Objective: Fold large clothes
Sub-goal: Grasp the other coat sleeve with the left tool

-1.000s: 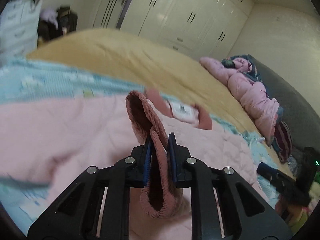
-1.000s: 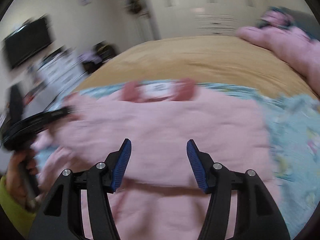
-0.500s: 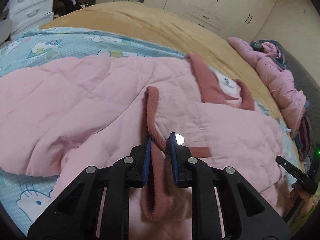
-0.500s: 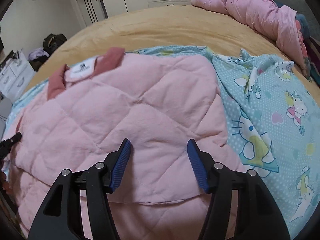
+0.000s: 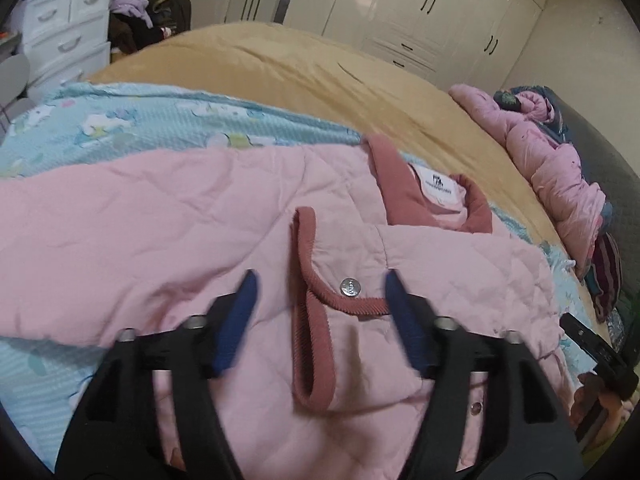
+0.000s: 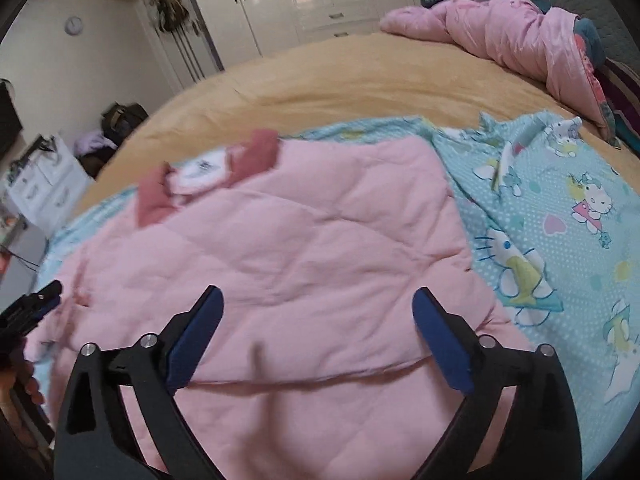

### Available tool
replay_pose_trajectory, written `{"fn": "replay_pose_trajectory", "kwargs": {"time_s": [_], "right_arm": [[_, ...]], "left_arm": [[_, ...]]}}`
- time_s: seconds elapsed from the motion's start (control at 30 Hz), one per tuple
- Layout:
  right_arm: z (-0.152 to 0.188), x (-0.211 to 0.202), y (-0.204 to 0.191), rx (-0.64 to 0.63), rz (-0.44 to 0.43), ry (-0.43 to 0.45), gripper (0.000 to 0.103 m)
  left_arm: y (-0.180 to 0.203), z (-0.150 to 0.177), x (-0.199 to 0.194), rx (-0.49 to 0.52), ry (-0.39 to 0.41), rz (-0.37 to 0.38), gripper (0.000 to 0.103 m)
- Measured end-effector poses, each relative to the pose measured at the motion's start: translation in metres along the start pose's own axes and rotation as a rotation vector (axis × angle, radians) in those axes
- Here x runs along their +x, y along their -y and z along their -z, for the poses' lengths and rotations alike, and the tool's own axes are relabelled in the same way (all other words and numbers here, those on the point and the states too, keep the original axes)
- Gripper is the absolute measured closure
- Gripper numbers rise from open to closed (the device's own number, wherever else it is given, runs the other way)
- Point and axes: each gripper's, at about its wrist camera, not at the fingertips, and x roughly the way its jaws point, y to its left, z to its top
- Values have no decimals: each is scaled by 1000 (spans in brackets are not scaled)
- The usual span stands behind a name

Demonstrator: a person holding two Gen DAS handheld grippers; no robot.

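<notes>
- Lying flat on a blue cartoon sheet (image 6: 560, 216) over a tan bed (image 5: 320, 68), the pink quilted jacket (image 5: 180, 208) has one sleeve folded across its front, the ribbed cuff (image 5: 310, 320) resting on the body just beside a metal snap (image 5: 350, 287).
- Left gripper (image 5: 320, 320): jaws opening, blue pads standing either side of the cuff with clear gaps; nothing is pinched, the cuff lies loose between them.
- Right gripper (image 6: 316, 332): jaws opening to about their widest, poised over the jacket's folded edge, empty.
- Collar (image 5: 400, 192) with its white label sits at the far end, toward a heap of pink bedding (image 5: 560, 168) well apart.
- My reading: a sleeve fold has just been laid and both tools are free for the next fold.
- Risks from here:
  - The cuff stands slightly raised and curled; a pad lifting away close to it could snag the ribbing and drag the sleeve out of place.
  - Quilted padding is springy, so the folded sleeve may creep open if not pressed flat.
  - The right-hand edge shows stacked layers; a shallow pinch there could catch only the top layer and pull the fold apart.
  - The loose sheet lies wrinkled beside the jacket, so a low grab could take sheet along with fabric.
  - Uneven lifting by the two hands would skew the next fold.
</notes>
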Motion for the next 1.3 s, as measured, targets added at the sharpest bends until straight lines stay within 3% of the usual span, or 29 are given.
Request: {"fn": "replay_pose_trajectory", "kwargs": {"time_s": [0.1, 0.23, 0.37, 0.57, 0.83, 1.07, 1.3], "right_arm": [[2, -9, -21, -34, -30, 5, 4], [4, -18, -54, -83, -75, 8, 4], [3, -24, -92, -132, -132, 13, 4], [5, -23, -147, -197, -214, 0, 4], [13, -17, -227, -331, -308, -33, 4], [22, -7, -284, -412, -372, -65, 4], [35, 6, -329, -483, -418, -109, 4]], "left_arm": [[-8, 2, -19, -28, 33, -28, 9], [-24, -2, -39, -93, 63, -57, 9], [-38, -4, -46, -116, 74, -140, 9], [-66, -7, -61, -203, 101, -181, 9], [-109, -13, -85, -281, 151, -331, 9], [-151, -9, -96, -400, 162, -387, 9], [-187, -3, -106, -509, 189, -386, 9]]}}
